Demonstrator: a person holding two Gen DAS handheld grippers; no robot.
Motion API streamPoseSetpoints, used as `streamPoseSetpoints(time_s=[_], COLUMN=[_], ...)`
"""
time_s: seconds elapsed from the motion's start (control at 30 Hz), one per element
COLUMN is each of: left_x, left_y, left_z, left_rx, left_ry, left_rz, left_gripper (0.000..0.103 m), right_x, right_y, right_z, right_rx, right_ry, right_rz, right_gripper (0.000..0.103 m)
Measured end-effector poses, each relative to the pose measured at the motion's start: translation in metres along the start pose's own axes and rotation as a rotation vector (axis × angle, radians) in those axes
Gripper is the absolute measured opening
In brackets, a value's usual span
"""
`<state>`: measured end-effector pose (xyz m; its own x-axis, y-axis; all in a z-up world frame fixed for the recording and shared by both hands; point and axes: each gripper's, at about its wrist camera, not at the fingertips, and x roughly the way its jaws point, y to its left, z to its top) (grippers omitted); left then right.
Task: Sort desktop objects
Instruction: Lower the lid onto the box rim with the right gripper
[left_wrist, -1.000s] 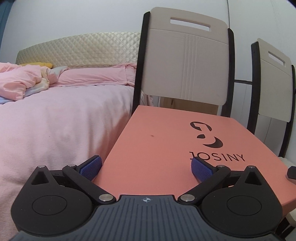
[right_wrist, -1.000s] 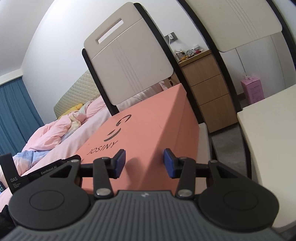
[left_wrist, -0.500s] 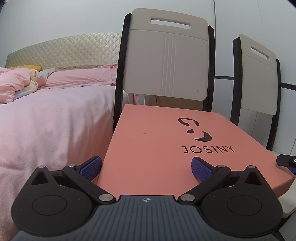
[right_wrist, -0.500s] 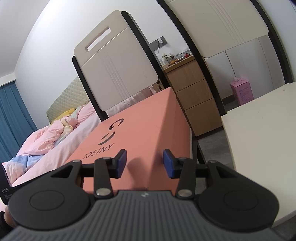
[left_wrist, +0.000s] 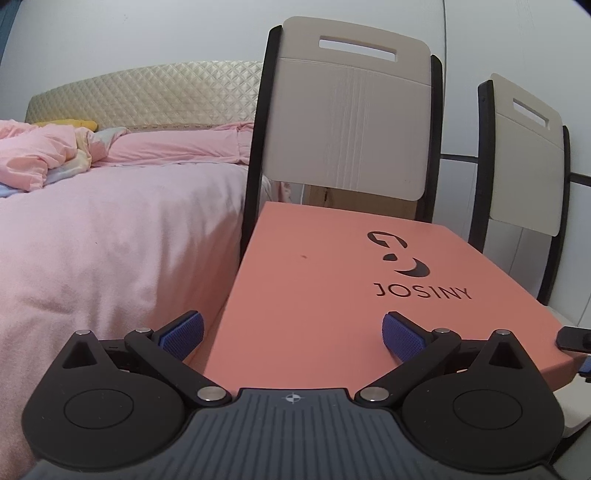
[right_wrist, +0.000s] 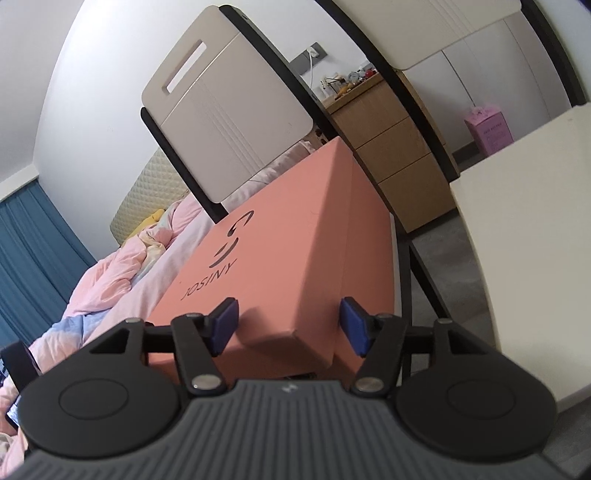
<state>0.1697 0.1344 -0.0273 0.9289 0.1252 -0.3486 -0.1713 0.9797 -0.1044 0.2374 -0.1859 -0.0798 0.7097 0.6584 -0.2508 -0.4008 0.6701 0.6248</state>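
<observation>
Left tongs (left_wrist: 291, 332): spread wide, nothing between the blue pads (left_wrist: 183, 330); they hover over the near left edge of the salmon box (left_wrist: 332, 280). Right tongs (right_wrist: 290, 325): also spread, straddling the box's near corner (right_wrist: 291, 332); contact with the pads cannot be told. Box marked JOSINY, lid shut, lying flat on a chair seat (right_wrist: 394, 236), its far end close to the beige chair back (left_wrist: 351, 125). Bed with pink bedding (left_wrist: 110, 240) just beside on the left. Second chair (left_wrist: 524, 162) to the right. Wooden drawers (right_wrist: 391, 147) behind; cream surface (right_wrist: 535, 221) at right.
</observation>
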Motion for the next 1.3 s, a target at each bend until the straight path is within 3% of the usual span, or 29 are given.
streamPoseSetpoints(time_s=[0.37,0.7,1.0,1.3], left_x=[-0.005,0.019,0.018,0.012], left_y=[0.003,0.000,-0.003,-0.002], left_z=[0.009,0.028,0.019,0.012], left_rx=[-0.069,-0.062,-0.010,-0.006], left_ry=[-0.052,-0.057,-0.066,-0.049], left_rz=[-0.058,-0.022,-0.016,-0.030], left_gripper=[0.103,0.103,0.103,0.103], right_x=[-0.004,0.011,0.015,0.010], right_y=[0.008,0.001,0.006,0.006], right_z=[0.008,0.025,0.027,0.023], right_rx=[0.024,0.036,-0.053,-0.053], right_ry=[-0.068,-0.122,-0.123,-0.100], right_rz=[-0.002,0.044,0.017,-0.005], right_gripper=[0.058,0.060,0.052,0.049])
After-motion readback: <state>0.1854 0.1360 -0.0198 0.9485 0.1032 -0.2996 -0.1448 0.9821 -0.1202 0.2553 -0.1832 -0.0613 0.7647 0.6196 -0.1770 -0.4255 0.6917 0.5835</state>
